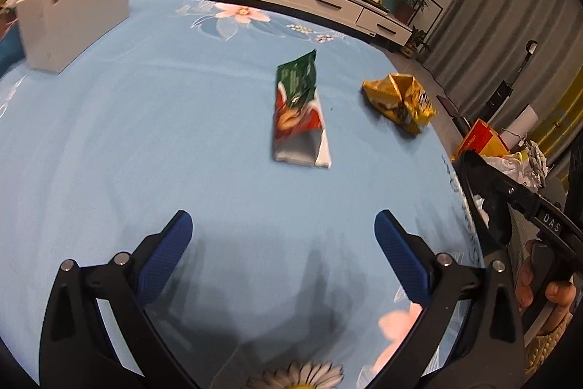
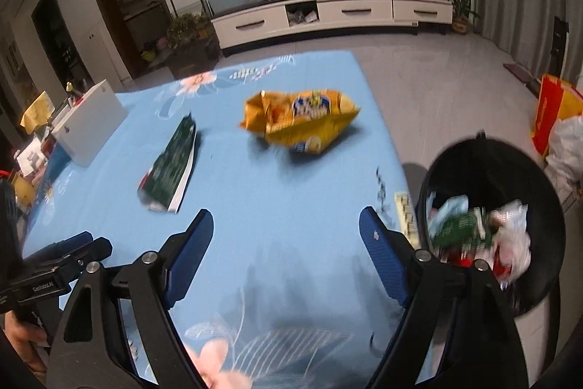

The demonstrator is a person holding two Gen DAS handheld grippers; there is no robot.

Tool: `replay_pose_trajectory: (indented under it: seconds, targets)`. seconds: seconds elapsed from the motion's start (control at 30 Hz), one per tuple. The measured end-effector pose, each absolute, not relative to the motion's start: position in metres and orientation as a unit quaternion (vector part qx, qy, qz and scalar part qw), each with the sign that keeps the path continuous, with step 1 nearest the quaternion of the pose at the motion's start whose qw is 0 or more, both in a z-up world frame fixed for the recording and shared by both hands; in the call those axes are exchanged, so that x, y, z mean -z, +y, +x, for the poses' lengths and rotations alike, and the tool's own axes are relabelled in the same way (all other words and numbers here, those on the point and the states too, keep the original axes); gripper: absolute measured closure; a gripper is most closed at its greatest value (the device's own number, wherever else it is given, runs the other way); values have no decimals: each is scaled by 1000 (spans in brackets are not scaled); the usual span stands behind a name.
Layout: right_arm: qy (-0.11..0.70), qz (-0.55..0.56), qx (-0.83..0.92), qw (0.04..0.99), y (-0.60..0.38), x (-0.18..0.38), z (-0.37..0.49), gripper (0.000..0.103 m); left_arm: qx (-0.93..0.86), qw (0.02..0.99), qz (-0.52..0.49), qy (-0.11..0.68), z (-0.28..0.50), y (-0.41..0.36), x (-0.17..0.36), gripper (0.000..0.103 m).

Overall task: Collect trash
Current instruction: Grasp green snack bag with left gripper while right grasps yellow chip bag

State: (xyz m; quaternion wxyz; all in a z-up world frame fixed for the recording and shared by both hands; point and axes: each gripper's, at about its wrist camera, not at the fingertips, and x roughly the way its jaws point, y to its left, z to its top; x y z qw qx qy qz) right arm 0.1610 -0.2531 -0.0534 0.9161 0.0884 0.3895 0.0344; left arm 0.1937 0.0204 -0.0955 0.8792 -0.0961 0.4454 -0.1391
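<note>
Left wrist view:
- The green and red snack wrapper [image 1: 299, 113] lies flat on the blue flowered tablecloth [image 1: 127, 133]. Its long side runs away from the camera, with the green end far and the open white end near.
- The crumpled yellow chip bag [image 1: 400, 101] sits to the right of it, near the table edge. The two do not touch.
- The left gripper [image 1: 283, 236] is wide open over the cloth. Nothing is between its blue pads [image 1: 165, 256].
- A white box [image 1: 74, 20] stands far off at the left.
- At the right edge, the black trash bin [image 1: 473, 185] is partly hidden by the other gripper's black body, held in a hand [image 1: 543, 287].

Right wrist view:
- The yellow chip bag [image 2: 300, 121] lies with its long side going left to right, in the middle of the cloth. It looks blurry.
- The green wrapper [image 2: 171, 166] lies to its left, long side pointing away and slightly right.
- The right gripper [image 2: 286, 232] is wide open and holds nothing.
- The black trash bin [image 2: 539, 192] stands on the floor just past the table's right edge. Wrappers are inside, too blurry to name.
- The white box [image 2: 89, 123] stands at the far left.
- The left gripper [image 2: 54, 261] shows at the left edge, cut off.
</note>
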Motion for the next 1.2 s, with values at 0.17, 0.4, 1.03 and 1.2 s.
replay_pose_trajectory:
  seconds: [0.17,0.4,1.03,1.2]
  targets:
    - [375,51,-43,925,-248,49,192,22,143,883,-99,435,224,8,92,3]
    - [377,-6,-57,925,-239,52,257,22,141,890,-92,424,262,-6,89,3]
    - [422,-51,-94,900,-234,91,292,69,149,875,-34,460,294,-34,117,93]
    - [401,31,-98,910,-247,76,260,71,164,876,-36,453,284,-35,113,97]
